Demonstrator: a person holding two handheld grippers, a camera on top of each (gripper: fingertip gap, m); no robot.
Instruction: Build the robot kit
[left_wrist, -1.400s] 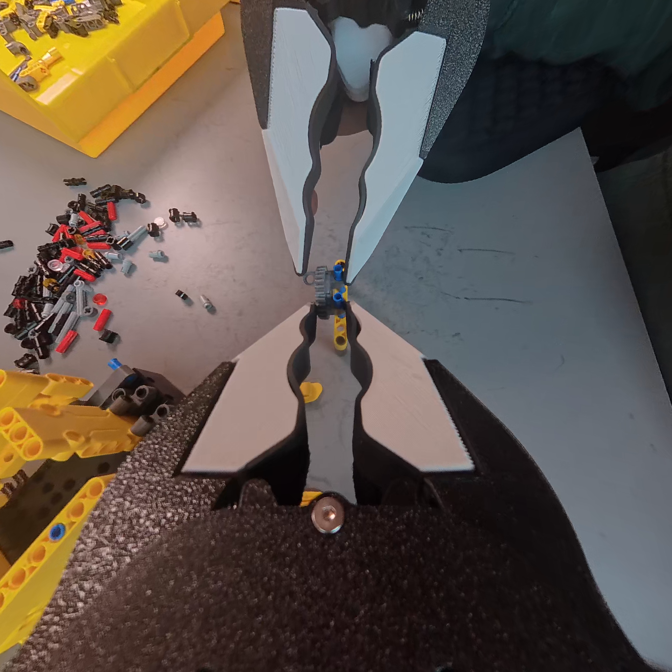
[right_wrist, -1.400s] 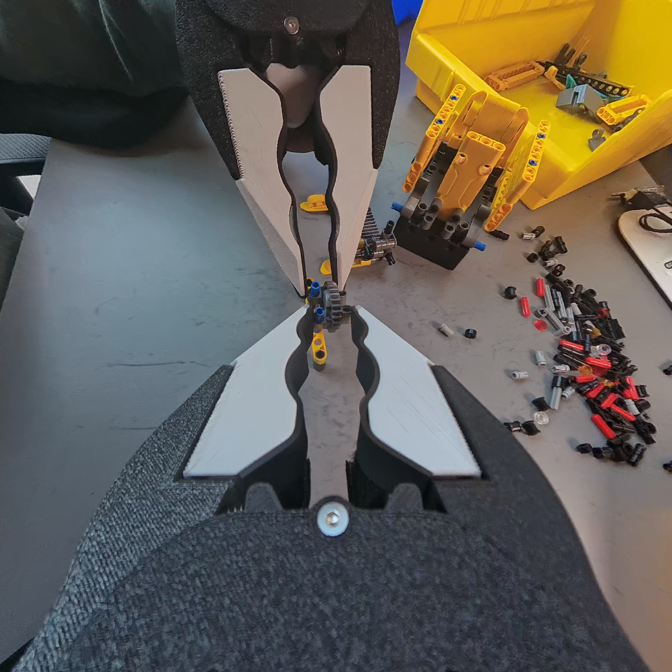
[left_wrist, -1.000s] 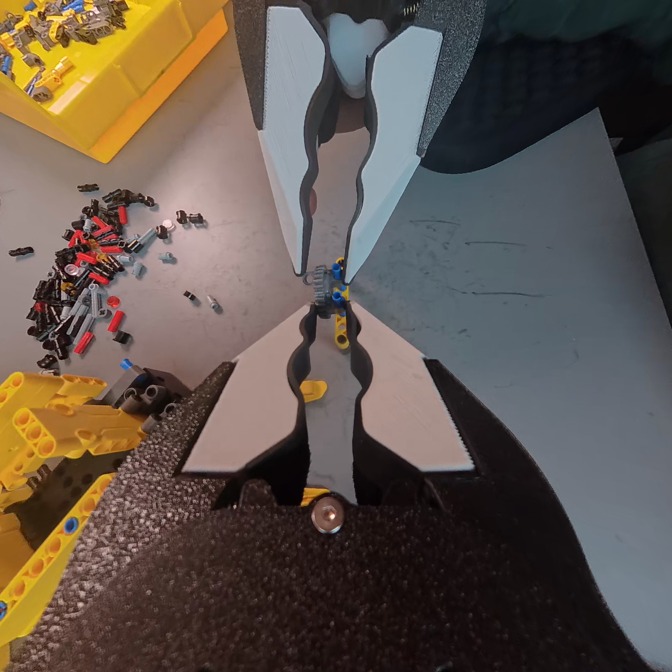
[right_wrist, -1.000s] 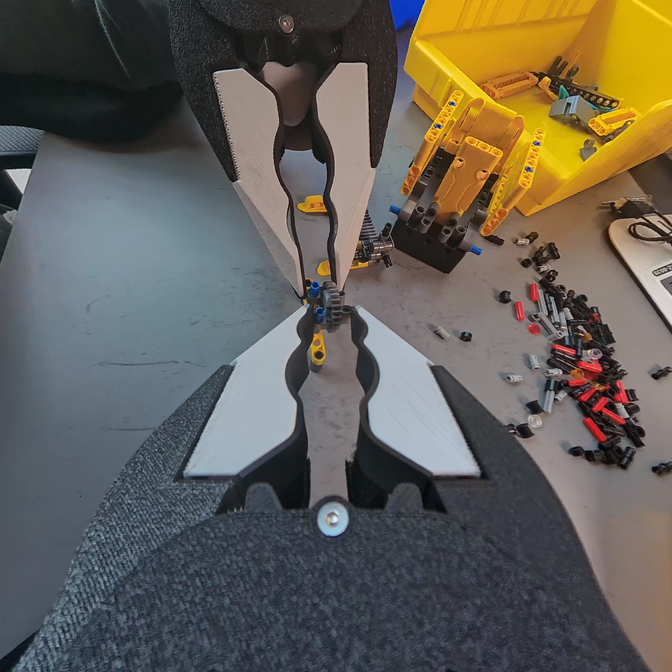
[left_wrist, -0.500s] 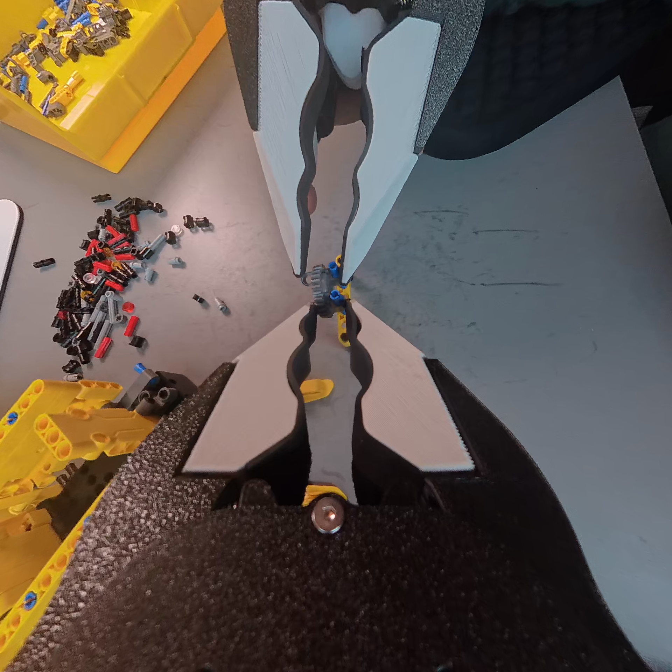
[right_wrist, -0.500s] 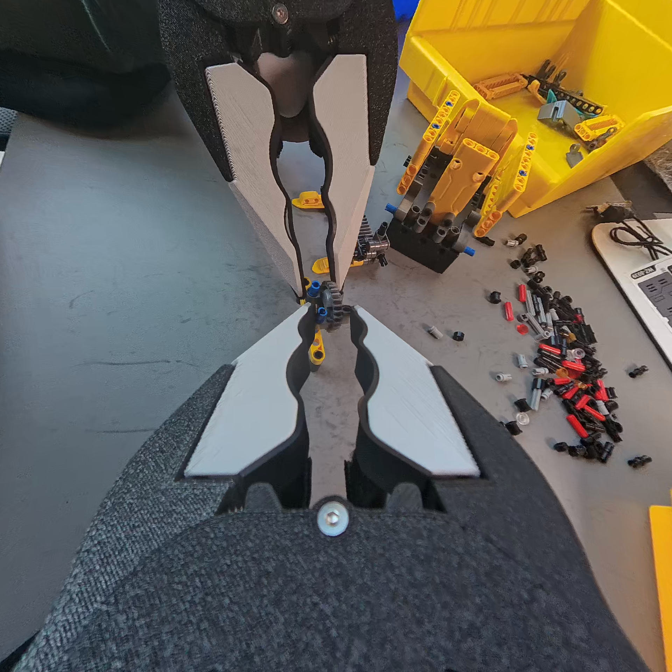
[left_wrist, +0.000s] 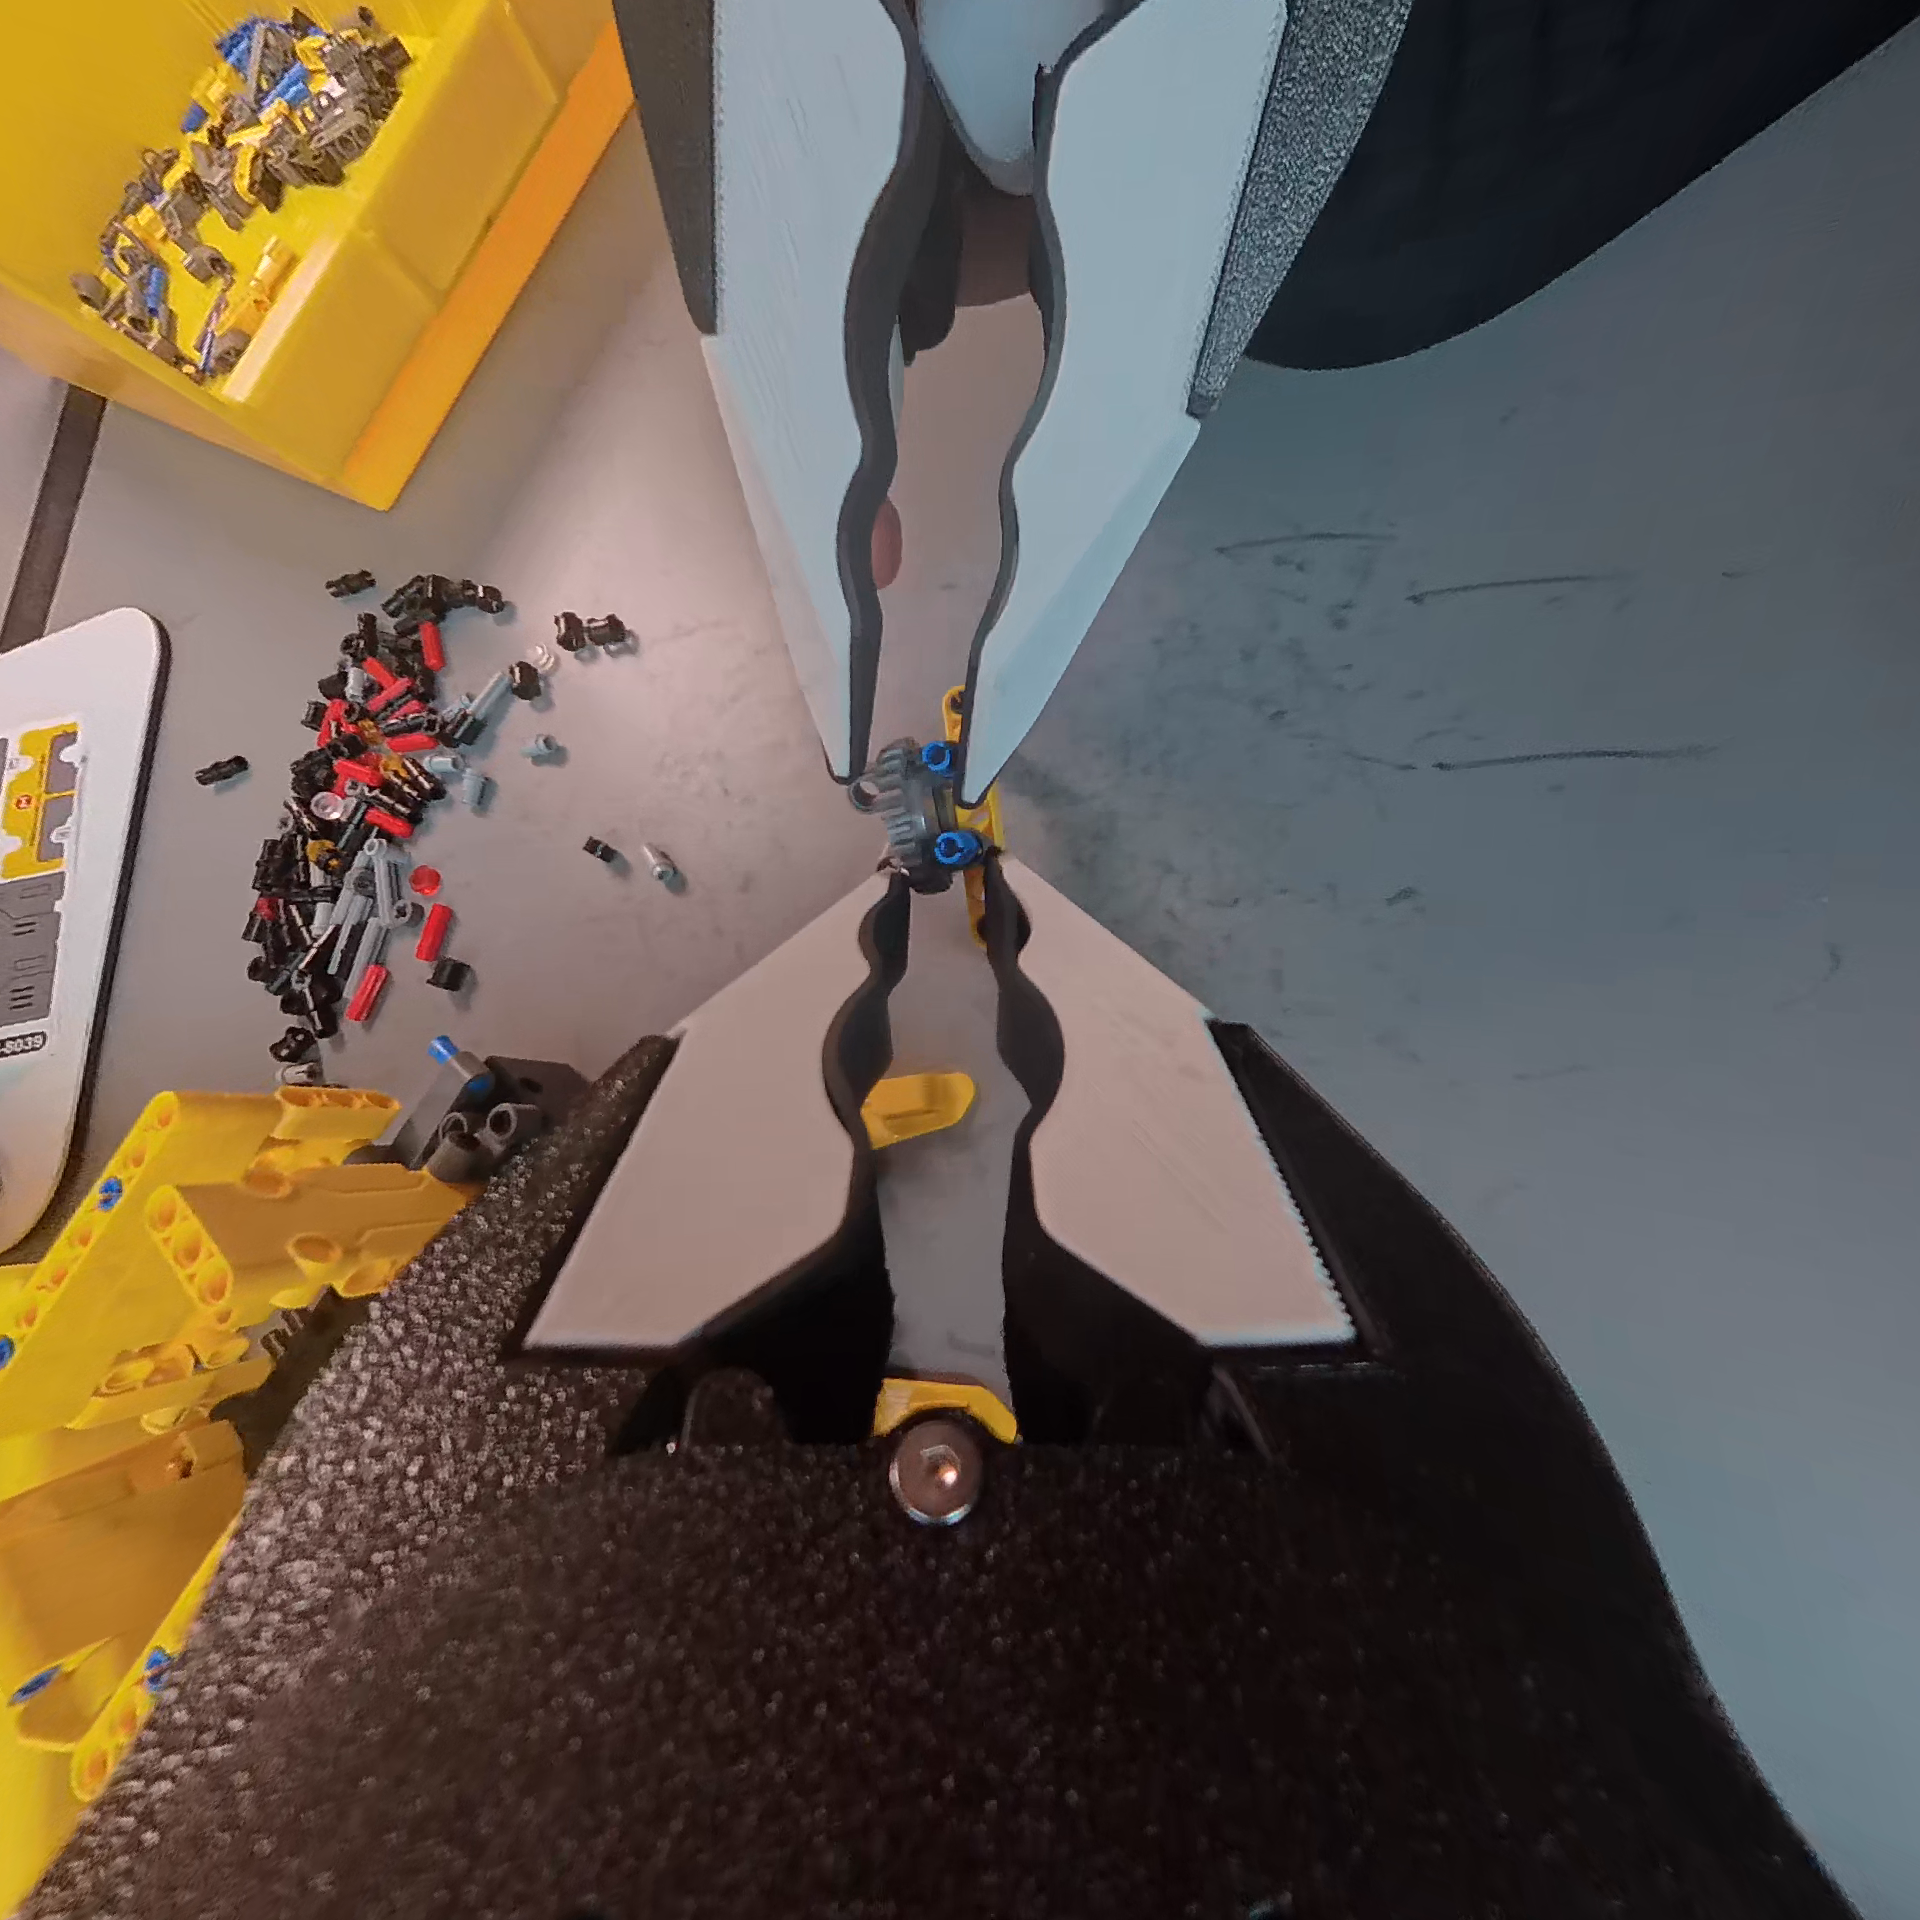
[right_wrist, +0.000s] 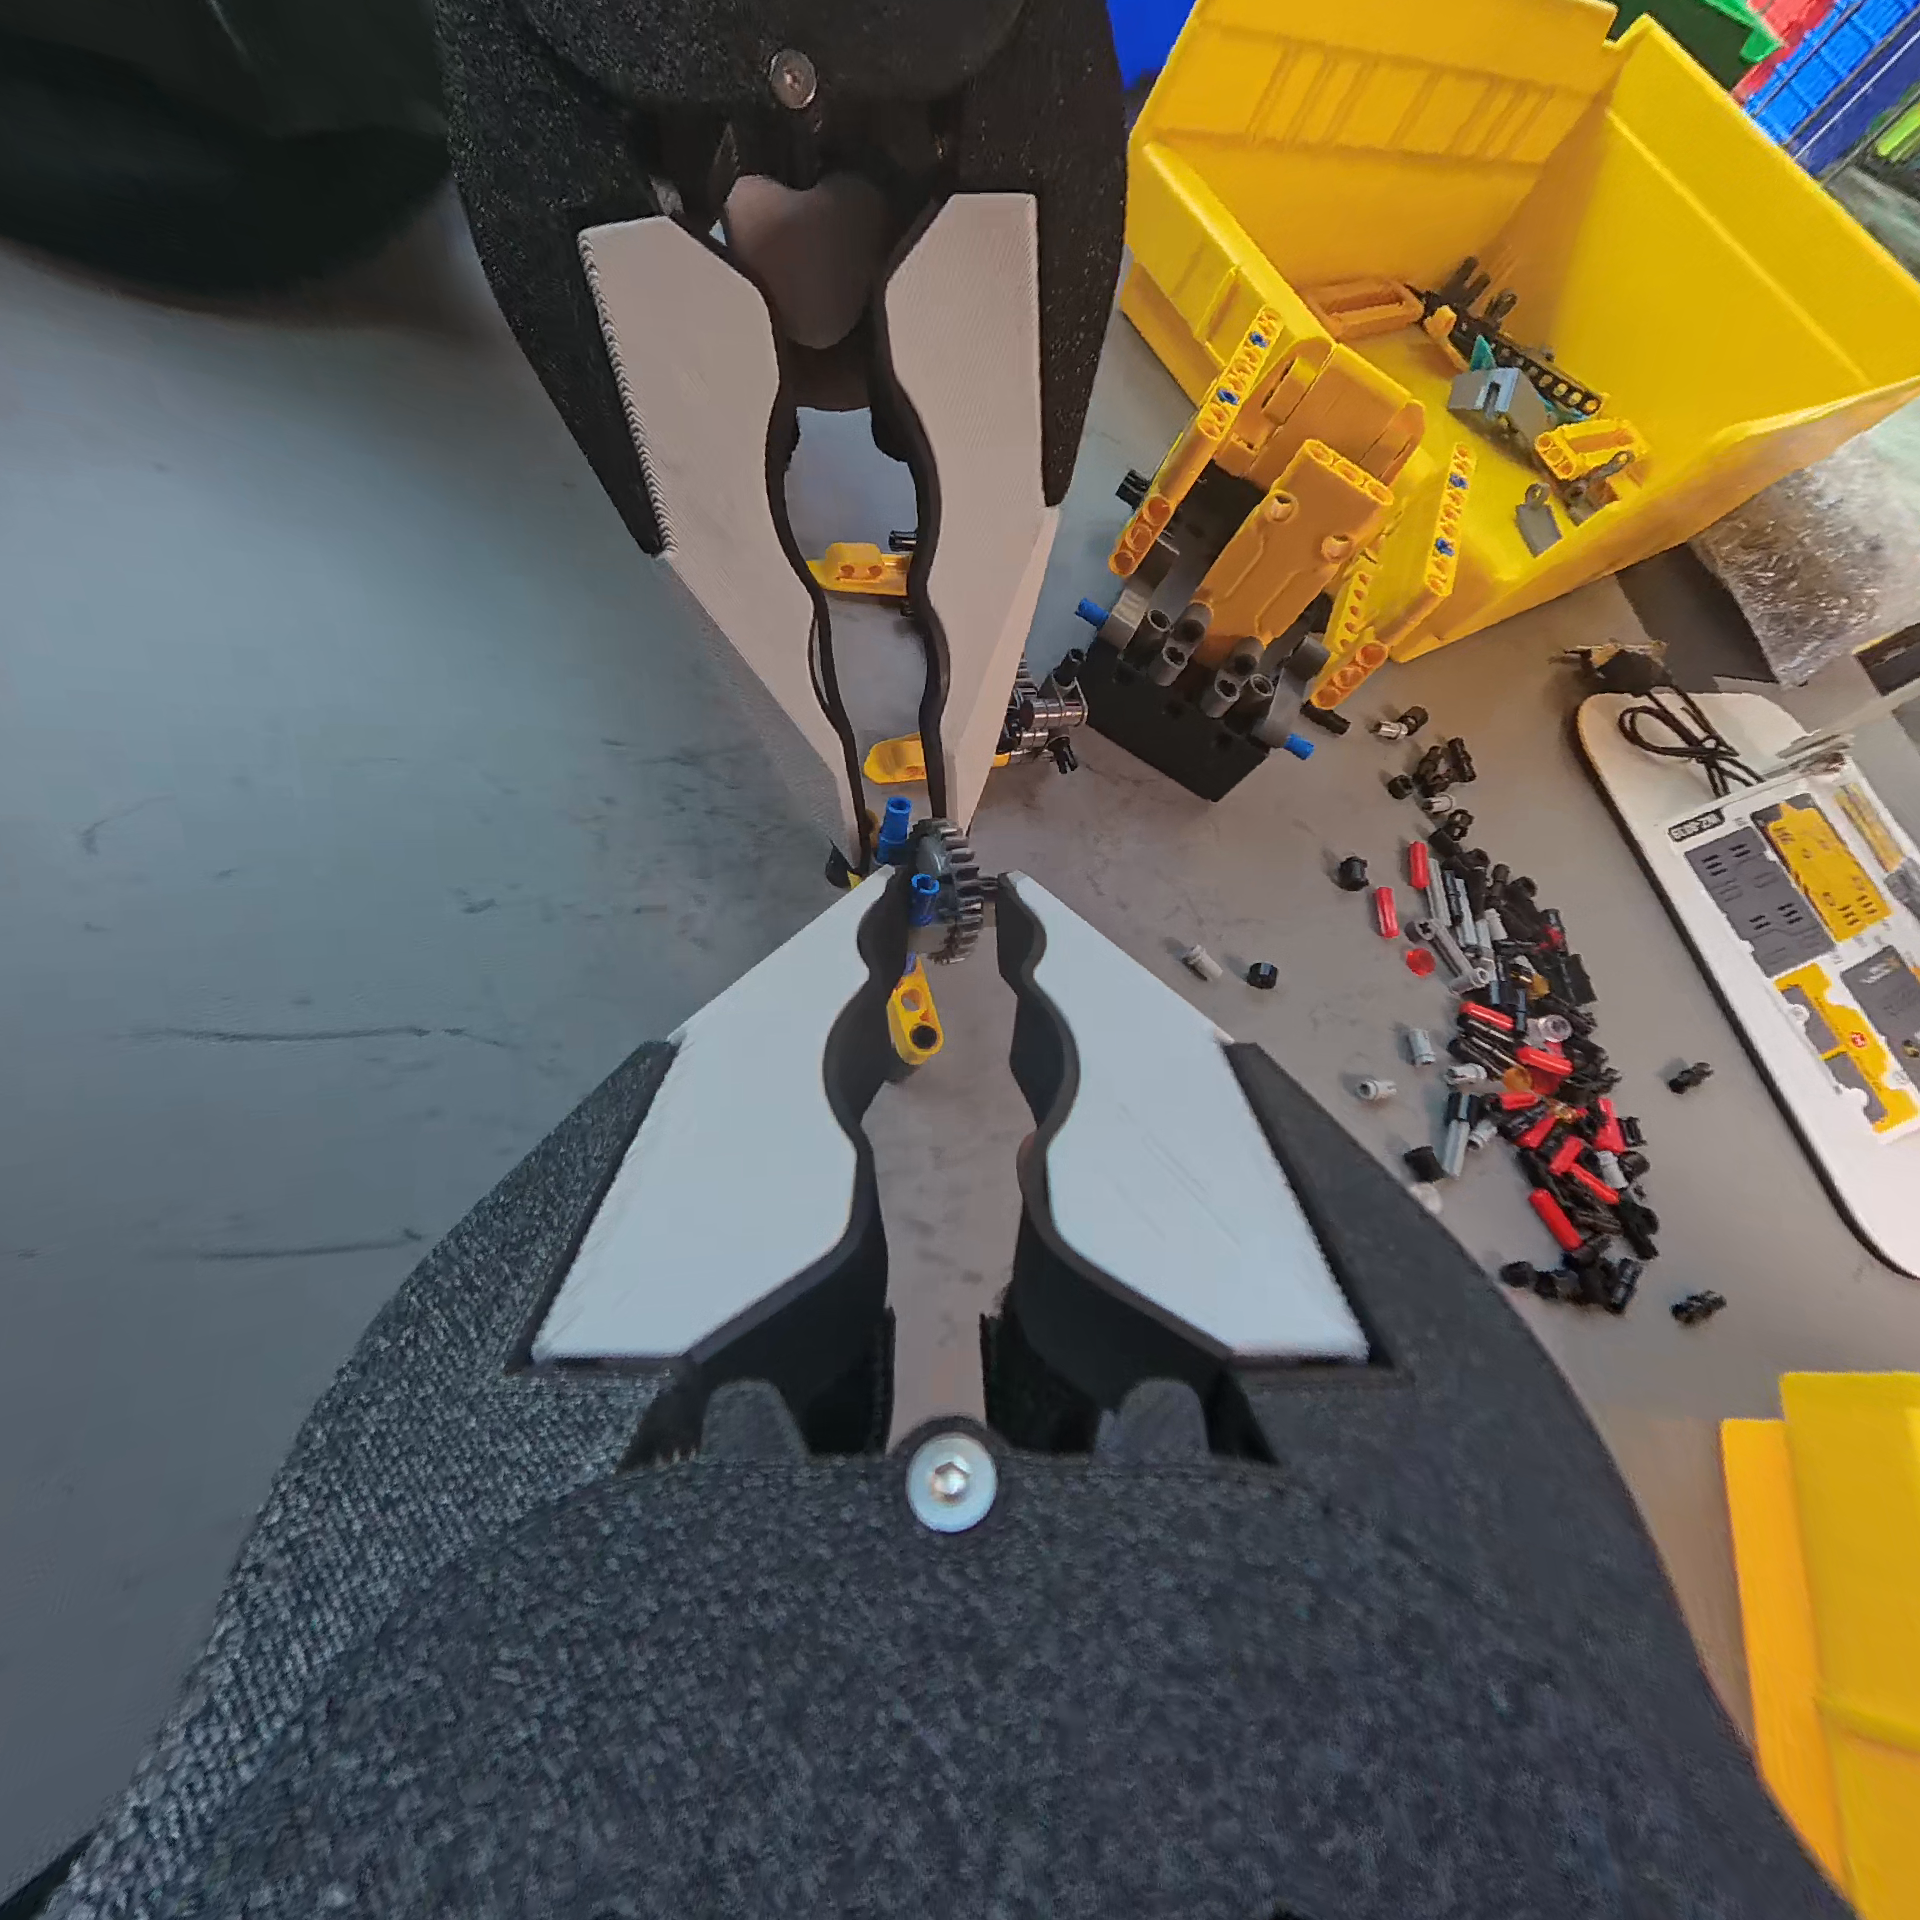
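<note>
A small assembly of a dark grey gear (left_wrist: 906, 802), blue pins and a short yellow beam (left_wrist: 977, 902) hangs in the air above the grey table (left_wrist: 1507, 935). My left gripper (left_wrist: 940, 878) comes from below in the left wrist view and is shut on its lower part. My right gripper (left_wrist: 904, 784) comes from above and is shut on its upper part. In the right wrist view my right gripper (right_wrist: 945, 883) clamps the gear (right_wrist: 961, 878), with the yellow beam (right_wrist: 914, 1023) hanging between its fingers. The left gripper (right_wrist: 899, 842) grips the far side by the blue pins.
A pile of small black, red and grey pins (left_wrist: 353, 810) (right_wrist: 1527, 1039) lies on the table. A yellow and black model (right_wrist: 1278, 540) (left_wrist: 208, 1247) stands by a yellow bin (right_wrist: 1351, 156) (left_wrist: 468, 343). An instruction booklet (right_wrist: 1818, 914) (left_wrist: 62, 831) lies beyond. Loose yellow pieces (left_wrist: 920, 1107) lie under the grippers. My two grippers' fingertips are within a few centimetres of each other.
Both grippers kept their grip and moved together with the assembly. The views now take in more of the table, and the booklet has come into sight.
</note>
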